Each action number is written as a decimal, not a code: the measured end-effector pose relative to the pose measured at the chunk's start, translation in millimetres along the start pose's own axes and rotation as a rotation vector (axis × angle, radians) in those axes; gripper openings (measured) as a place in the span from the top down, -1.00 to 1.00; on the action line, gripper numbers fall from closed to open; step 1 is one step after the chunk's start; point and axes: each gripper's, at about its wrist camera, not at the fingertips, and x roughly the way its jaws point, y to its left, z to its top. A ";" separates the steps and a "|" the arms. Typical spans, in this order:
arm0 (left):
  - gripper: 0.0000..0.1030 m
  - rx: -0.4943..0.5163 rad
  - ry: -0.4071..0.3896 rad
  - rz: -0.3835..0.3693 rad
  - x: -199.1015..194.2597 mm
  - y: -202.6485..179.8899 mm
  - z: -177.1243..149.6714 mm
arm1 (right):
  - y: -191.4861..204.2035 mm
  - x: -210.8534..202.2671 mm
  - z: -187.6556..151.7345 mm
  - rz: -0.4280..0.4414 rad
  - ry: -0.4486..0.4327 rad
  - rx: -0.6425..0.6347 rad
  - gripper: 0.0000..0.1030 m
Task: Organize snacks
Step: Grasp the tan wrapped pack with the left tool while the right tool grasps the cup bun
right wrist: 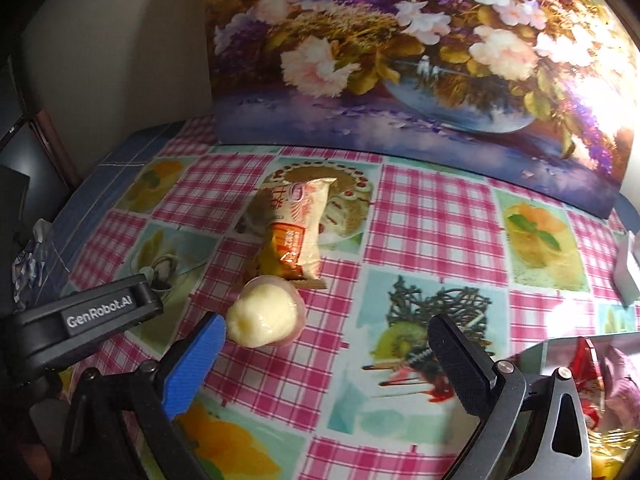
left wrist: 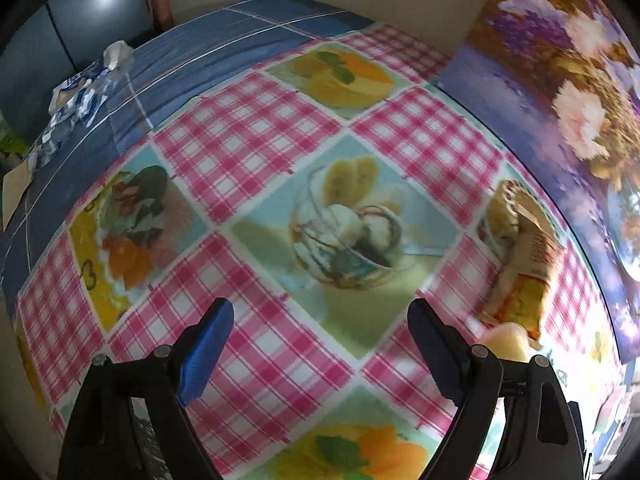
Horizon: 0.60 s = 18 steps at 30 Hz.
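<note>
An orange and cream snack packet (right wrist: 295, 227) lies on the checked tablecloth, and a pale yellow jelly cup (right wrist: 264, 319) lies just in front of it. My right gripper (right wrist: 326, 354) is open and empty, its blue left finger (right wrist: 200, 360) close beside the jelly cup. In the left wrist view the same packet (left wrist: 524, 264) and jelly cup (left wrist: 506, 342) sit at the right, beyond the right finger. My left gripper (left wrist: 320, 344) is open and empty over the cloth. The left gripper's body (right wrist: 76, 316) shows at the left of the right wrist view.
A large flower painting (right wrist: 400, 56) leans against the wall at the back of the table. A container with red-wrapped snacks (right wrist: 592, 392) sits at the lower right. Crumpled blue and white wrappers (left wrist: 80, 96) lie on the blue cloth at the far left.
</note>
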 end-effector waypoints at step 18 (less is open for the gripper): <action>-0.73 -0.011 0.007 0.009 19.5 4.4 5.5 | 12.5 26.7 -2.0 0.042 0.024 -0.021 -0.40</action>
